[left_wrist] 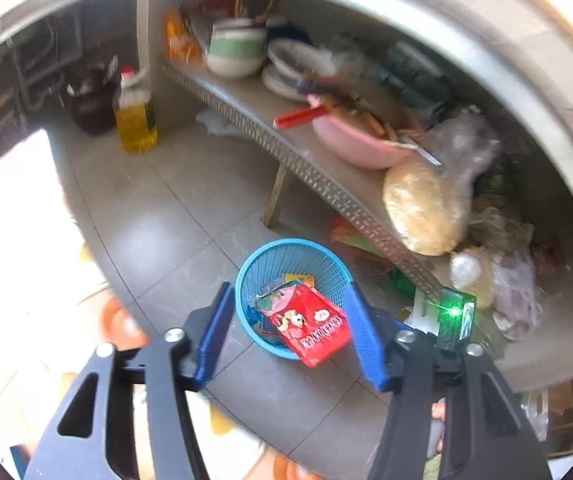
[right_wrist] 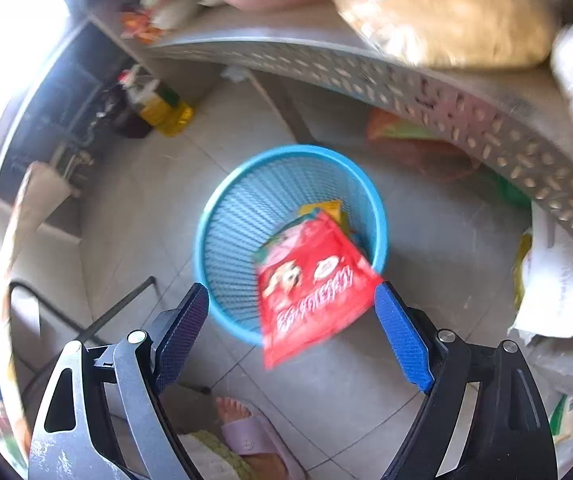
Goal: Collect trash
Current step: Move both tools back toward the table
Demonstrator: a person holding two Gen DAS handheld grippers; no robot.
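A blue mesh waste basket (left_wrist: 270, 264) (right_wrist: 246, 208) stands on the tiled floor below a metal shelf. A red snack wrapper (left_wrist: 310, 324) (right_wrist: 310, 284) lies over the basket's near rim, half inside and half hanging out. Other wrappers, one yellow (right_wrist: 326, 208), lie inside the basket. My left gripper (left_wrist: 290, 336) is open and empty, its blue pads on either side of the basket, above it. My right gripper (right_wrist: 292, 316) is open and empty, also above the basket's near rim, with the red wrapper between its pads but not held.
A perforated metal shelf (left_wrist: 326, 184) (right_wrist: 406, 80) holds bowls, a pink basin (left_wrist: 354, 144) and bagged food (left_wrist: 426, 208). A cooking oil bottle (left_wrist: 134, 120) stands on the floor at the back. Bags (right_wrist: 558, 280) lie under the shelf. A sandalled foot (right_wrist: 246, 428) is near.
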